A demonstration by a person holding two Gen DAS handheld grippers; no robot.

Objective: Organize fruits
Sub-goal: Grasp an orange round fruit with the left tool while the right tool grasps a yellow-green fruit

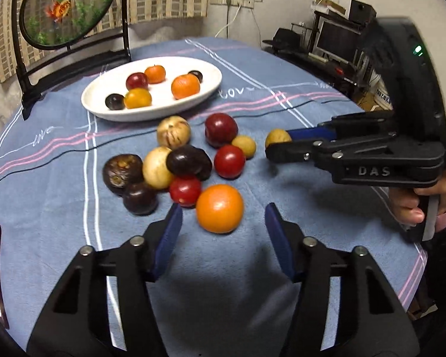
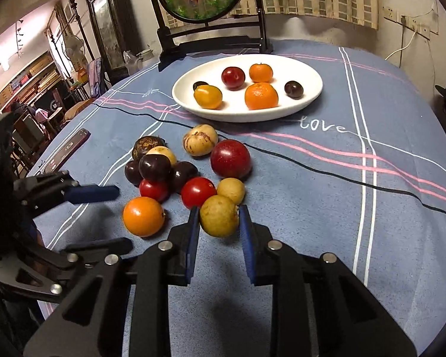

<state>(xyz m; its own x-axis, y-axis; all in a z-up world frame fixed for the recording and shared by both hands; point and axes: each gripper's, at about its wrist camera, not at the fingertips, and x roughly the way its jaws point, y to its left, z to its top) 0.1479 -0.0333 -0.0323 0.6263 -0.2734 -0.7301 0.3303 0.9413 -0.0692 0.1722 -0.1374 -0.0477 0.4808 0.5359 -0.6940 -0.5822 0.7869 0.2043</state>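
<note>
The right gripper (image 2: 219, 217) pinches a yellow-brown fruit (image 2: 219, 219) between its blue pads (image 2: 193, 238), at the near edge of the loose pile on the blue tablecloth (image 2: 312, 223). The left gripper (image 1: 223, 223) has its jaws spread wide, with the loose orange (image 1: 219, 208) lying between and just ahead of the fingertips, untouched. The white oval plate (image 1: 104, 101) holds six fruits: two oranges, one yellow, one red, two dark. Off the plate, twelve fruits are visible. A phone (image 2: 71, 145) lies well apart from the pile.
</note>
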